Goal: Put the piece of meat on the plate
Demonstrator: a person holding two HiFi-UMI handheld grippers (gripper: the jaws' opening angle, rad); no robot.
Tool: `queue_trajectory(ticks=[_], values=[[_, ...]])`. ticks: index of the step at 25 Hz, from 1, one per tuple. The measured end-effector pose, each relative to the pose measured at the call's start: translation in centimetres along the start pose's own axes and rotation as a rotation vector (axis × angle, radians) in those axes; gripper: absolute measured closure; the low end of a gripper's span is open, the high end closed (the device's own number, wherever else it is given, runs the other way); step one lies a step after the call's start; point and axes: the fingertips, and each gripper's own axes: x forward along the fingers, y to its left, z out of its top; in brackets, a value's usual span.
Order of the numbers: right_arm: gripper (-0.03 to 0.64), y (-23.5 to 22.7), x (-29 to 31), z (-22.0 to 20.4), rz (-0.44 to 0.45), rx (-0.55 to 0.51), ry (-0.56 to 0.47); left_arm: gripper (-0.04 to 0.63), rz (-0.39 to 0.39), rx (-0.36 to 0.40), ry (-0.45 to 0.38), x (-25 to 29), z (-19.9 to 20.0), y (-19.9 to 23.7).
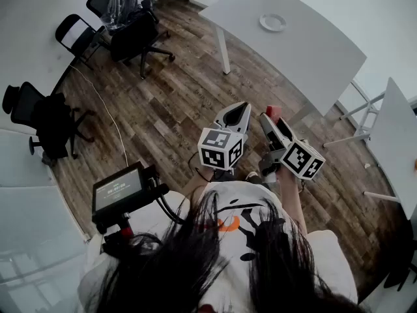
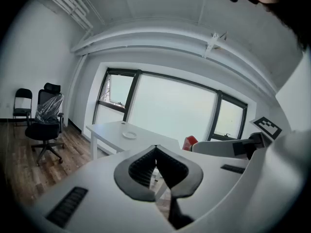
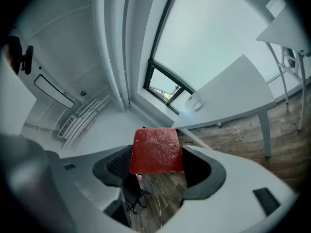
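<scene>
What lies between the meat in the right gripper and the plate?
Head view: only wood floor and bare white table separate meat from plate.

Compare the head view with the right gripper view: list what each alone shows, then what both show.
Head view only: the marker cubes, a screen, the person's hair. Right gripper view only: the meat's broad red face, clamped in the right hand-held gripper; the window; pipes. Both: the white table with the plate, the wood floor.
</scene>
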Motion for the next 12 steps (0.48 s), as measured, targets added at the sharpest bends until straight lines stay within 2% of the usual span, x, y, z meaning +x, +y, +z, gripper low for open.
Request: queue_trajectory(ticks=[7, 12], values=[[0.299, -0.63, 0.11, 0.27, -0.042, -0.052, -0.001, 0.589, 0.001, 0.005, 0.004, 0.23, 0.02, -0.02], [0.299, -0.93, 0.2, 0.04, -0.039, -0.046, 0.003, 0.589, -0.001, 0.007, 0.009, 0.25, -0.28, -0.02]])
